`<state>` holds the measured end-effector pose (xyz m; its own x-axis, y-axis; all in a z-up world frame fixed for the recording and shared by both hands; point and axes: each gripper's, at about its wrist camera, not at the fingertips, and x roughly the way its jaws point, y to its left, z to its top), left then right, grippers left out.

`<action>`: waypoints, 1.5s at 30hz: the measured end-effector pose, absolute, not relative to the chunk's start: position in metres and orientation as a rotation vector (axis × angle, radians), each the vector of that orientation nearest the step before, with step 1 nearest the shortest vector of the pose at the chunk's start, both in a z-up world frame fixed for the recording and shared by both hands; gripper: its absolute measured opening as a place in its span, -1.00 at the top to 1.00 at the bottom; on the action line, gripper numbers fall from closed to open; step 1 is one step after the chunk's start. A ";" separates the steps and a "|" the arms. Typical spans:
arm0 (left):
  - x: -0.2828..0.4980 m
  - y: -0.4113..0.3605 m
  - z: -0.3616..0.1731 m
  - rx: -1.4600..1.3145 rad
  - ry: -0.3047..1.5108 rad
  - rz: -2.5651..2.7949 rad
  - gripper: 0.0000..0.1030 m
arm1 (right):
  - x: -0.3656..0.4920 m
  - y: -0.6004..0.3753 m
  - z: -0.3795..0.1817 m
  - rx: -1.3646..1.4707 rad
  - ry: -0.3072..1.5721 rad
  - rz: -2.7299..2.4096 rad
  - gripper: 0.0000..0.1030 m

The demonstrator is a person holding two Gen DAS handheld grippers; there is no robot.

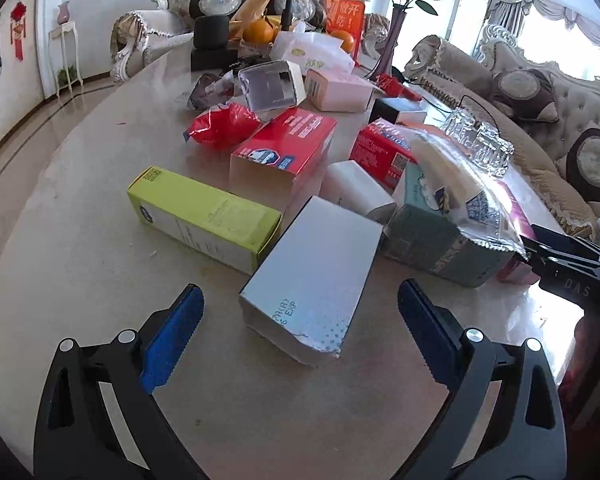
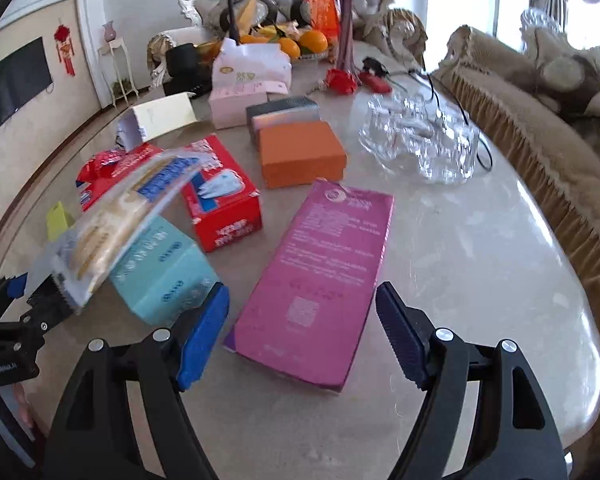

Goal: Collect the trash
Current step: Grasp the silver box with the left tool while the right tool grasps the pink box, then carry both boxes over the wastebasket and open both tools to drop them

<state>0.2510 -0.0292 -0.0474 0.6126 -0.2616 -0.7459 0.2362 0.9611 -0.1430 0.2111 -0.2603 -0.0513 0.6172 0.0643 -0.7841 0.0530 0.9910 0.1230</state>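
Empty packaging boxes litter the marble table (image 1: 80, 280). My left gripper (image 1: 300, 292) is open, and its blue pads flank the near end of a silver box (image 1: 312, 272) without touching it. My right gripper (image 2: 302, 300) is open too. It straddles the near end of a flat pink box (image 2: 320, 268), which lies loose. Between the two grippers a separate black clamp (image 1: 568, 260) (image 2: 40, 312), held by a hand, pinches a clear plastic wrapper (image 1: 460, 184) (image 2: 116, 216) above a teal box (image 1: 432, 236) (image 2: 164, 268).
A yellow-green box (image 1: 204, 216), red boxes (image 1: 284, 148) (image 2: 220, 196) and an orange box (image 2: 300, 152) lie further in. A glass dish (image 2: 420, 140), a vase (image 2: 346, 28) and oranges stand behind. The table's edge (image 2: 560, 280) curves at the right, with a sofa (image 2: 540, 140) beyond.
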 end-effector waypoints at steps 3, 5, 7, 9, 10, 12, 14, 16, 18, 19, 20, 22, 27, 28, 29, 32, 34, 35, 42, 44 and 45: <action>0.253 -0.029 -0.048 -0.034 0.877 -0.285 -0.84 | 0.211 -0.262 -0.051 0.132 0.901 -0.012 -0.46; 0.255 -0.031 -0.049 -0.028 0.886 -0.283 -0.84 | 0.211 -0.263 -0.051 0.138 0.904 -0.023 -0.46; 0.257 -0.033 -0.049 -0.013 0.895 -0.279 -0.84 | 0.212 -0.262 -0.052 0.139 0.915 -0.039 -0.46; 0.258 -0.036 -0.049 0.011 0.907 -0.271 -0.84 | 0.214 -0.258 -0.055 0.125 0.938 -0.053 -0.46; 0.258 -0.036 -0.049 0.014 0.909 -0.271 -0.84 | 0.214 -0.257 -0.057 0.122 0.947 -0.054 -0.46; 0.258 -0.037 -0.048 0.010 0.909 -0.270 -0.84 | 0.213 -0.255 -0.062 0.130 0.963 -0.051 -0.47; 0.258 -0.036 -0.048 -0.003 0.903 -0.277 -0.84 | 0.210 -0.251 -0.061 0.103 0.935 -0.069 -0.47; 0.258 -0.033 -0.048 -0.027 0.900 -0.295 -0.84 | 0.209 -0.251 -0.060 0.091 0.931 -0.071 -0.46; 0.257 -0.032 -0.047 -0.044 0.902 -0.322 -0.84 | 0.205 -0.255 -0.058 0.065 0.924 -0.075 -0.46; 0.256 -0.032 -0.047 -0.047 0.903 -0.338 -0.84 | 0.203 -0.257 -0.057 0.053 0.922 -0.081 -0.46; 0.255 -0.032 -0.046 -0.045 0.903 -0.349 -0.83 | 0.200 -0.260 -0.057 0.038 0.921 -0.090 -0.46; 0.252 -0.033 -0.046 -0.038 0.904 -0.360 -0.83 | 0.194 -0.267 -0.056 0.009 0.912 -0.136 -0.46; 0.251 -0.035 -0.046 -0.049 0.894 -0.368 -0.63 | 0.197 -0.281 -0.058 0.070 0.913 -0.144 -0.46; 0.252 -0.037 -0.045 -0.032 0.893 -0.360 -0.43 | 0.199 -0.281 -0.058 0.063 0.911 -0.142 -0.46; 0.252 -0.040 -0.045 -0.002 0.891 -0.358 0.00 | 0.200 -0.280 -0.058 0.056 0.910 -0.139 -0.46; 0.253 -0.041 -0.044 0.035 0.903 -0.374 0.11 | 0.202 -0.283 -0.058 0.092 0.914 -0.105 -0.31; 0.250 -0.041 -0.043 0.040 0.909 -0.389 0.14 | 0.200 -0.286 -0.058 0.126 0.916 -0.088 -0.17; 0.249 -0.040 -0.043 0.039 0.907 -0.391 0.15 | 0.198 -0.286 -0.058 0.127 0.913 -0.086 -0.17; 0.234 -0.030 -0.042 -0.035 0.869 -0.410 0.18 | 0.177 -0.294 -0.050 0.231 0.907 0.001 -0.16; 0.226 -0.025 -0.040 -0.067 0.853 -0.413 0.18 | 0.167 -0.297 -0.043 0.259 0.889 0.017 -0.16; 0.219 -0.022 -0.036 -0.091 0.842 -0.419 0.18 | 0.159 -0.298 -0.038 0.275 0.878 0.031 -0.16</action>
